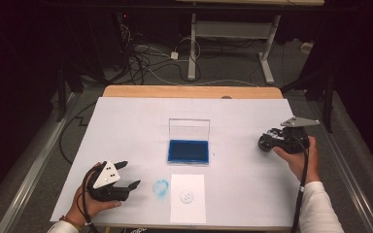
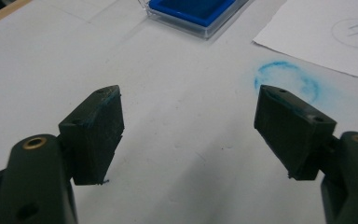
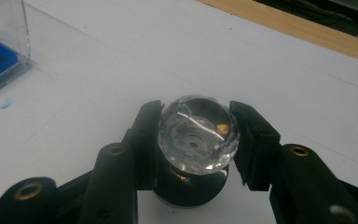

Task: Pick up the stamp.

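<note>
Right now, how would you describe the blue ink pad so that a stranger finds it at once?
Look at the white sheet covering the table, then at its centre. The ink pad lies there, just beyond the small paper with a round stamp mark. It alone is a deep blue rectangle in a clear case, with the lid standing upright behind it.

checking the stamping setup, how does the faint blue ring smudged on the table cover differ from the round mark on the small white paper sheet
The faint blue ring sits directly on the white table cover; the round mark sits on the small white paper sheet.
The ring is smeared, uneven and bright blue; the mark is a thin, clean, pale outline.
The ring's middle is blank; the mark has short strokes inside.
Both are circular and of similar size.
</note>
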### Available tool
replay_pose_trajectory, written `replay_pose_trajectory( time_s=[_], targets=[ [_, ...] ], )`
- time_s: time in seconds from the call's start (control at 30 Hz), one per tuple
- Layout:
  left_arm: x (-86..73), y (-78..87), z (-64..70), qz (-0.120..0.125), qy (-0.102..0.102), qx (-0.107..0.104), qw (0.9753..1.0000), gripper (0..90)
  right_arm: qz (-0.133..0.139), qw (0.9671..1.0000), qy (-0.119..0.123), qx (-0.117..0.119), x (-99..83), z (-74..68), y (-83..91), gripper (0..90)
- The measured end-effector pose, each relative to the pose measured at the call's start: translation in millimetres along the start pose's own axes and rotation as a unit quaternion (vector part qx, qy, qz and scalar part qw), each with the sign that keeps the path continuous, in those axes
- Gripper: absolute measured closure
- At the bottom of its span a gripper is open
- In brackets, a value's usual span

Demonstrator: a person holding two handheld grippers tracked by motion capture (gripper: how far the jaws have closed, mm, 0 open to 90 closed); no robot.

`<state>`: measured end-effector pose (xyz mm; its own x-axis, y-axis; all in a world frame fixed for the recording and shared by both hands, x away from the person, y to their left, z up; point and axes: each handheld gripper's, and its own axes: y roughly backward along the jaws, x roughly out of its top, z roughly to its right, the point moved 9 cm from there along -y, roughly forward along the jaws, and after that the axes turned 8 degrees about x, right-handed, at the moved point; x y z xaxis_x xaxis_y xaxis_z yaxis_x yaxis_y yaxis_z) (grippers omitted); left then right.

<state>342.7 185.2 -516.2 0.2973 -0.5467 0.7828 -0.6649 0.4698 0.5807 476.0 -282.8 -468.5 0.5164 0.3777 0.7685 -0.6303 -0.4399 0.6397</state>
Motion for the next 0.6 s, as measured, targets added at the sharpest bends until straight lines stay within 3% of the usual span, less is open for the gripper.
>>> replay_pose_trajectory(
  time_s=[0.3,0.43,0.6],
  targets=[
    [-0.7,0.3,-0.9,-0.003,0.015,0.006,0.9999,23.3,0.009,0.9997,0.015,0.014,5.6,-13.2,3.3,57.0],
    [-4.0,-1.8,-4.0,-0.021,-0.002,0.020,0.9996,23.3,0.012,0.9995,0.025,0.014,10.5,-18.8,7.3,57.0],
    [-3.0,-2.3,-5.7,-0.017,-0.006,0.020,0.9996,23.3,0.025,0.9989,0.033,0.022,18.3,-28.3,13.6,57.0]
  ],
)
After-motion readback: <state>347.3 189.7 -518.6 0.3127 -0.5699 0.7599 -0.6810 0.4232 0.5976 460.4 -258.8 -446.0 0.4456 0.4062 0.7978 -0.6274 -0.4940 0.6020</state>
